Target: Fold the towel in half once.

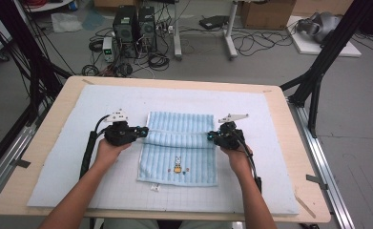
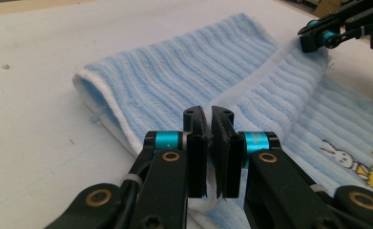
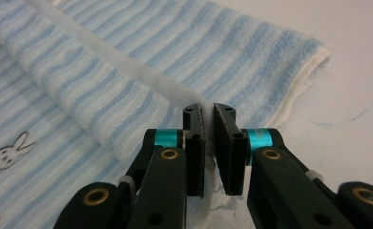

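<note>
A light blue striped towel (image 1: 179,143) with a small rabbit picture (image 1: 177,164) lies on the white mat (image 1: 103,100), its far part folded over toward the person. My left gripper (image 1: 145,131) is at the fold's left end. In the left gripper view the jaws (image 2: 209,114) are shut on the towel's (image 2: 184,71) white hem. My right gripper (image 1: 212,136) is at the fold's right end. In the right gripper view its jaws (image 3: 208,112) are closed on the hem of the towel (image 3: 127,71). The right gripper (image 2: 317,38) also appears far off in the left gripper view.
The mat covers a wooden table (image 1: 55,109). Beyond the far edge the floor holds computer towers (image 1: 134,28), cables and a cardboard box (image 1: 267,14). Black frame struts (image 1: 317,71) stand at both sides of the table.
</note>
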The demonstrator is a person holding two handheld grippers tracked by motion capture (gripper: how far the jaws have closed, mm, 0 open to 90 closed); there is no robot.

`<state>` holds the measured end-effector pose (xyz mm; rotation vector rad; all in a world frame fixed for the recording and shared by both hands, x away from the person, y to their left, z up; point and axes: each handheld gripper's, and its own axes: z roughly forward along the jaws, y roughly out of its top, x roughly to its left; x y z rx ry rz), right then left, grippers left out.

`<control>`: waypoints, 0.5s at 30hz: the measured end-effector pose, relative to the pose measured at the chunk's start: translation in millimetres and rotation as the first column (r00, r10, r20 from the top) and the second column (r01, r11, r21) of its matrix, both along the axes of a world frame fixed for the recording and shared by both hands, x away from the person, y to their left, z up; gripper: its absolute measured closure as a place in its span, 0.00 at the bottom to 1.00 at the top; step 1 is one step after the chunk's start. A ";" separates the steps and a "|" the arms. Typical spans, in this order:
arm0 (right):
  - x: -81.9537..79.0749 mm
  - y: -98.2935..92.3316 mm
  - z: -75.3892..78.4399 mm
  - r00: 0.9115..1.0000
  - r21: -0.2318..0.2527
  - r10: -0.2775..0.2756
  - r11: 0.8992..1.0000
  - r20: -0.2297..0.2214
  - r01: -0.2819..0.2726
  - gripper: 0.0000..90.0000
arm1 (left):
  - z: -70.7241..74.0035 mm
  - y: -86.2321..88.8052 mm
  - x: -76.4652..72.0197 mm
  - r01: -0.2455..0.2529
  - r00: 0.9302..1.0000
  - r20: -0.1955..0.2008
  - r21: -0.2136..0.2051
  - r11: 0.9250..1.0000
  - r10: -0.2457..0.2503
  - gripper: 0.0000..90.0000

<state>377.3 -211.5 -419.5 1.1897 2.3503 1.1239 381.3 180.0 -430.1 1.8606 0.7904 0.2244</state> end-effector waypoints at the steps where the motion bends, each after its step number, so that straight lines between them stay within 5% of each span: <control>1: -3.9 -0.6 1.3 1.000 0.011 0.007 1.000 0.011 -0.007 0.92 | 0.2 0.9 -3.0 0.006 1.000 0.003 -0.001 1.000 -0.006 0.94; 15: -70.6 -10.0 0.2 0.997 0.091 0.042 0.995 0.065 -0.048 0.92 | -4.3 8.3 -56.8 0.045 0.999 0.016 -0.018 0.999 -0.045 0.94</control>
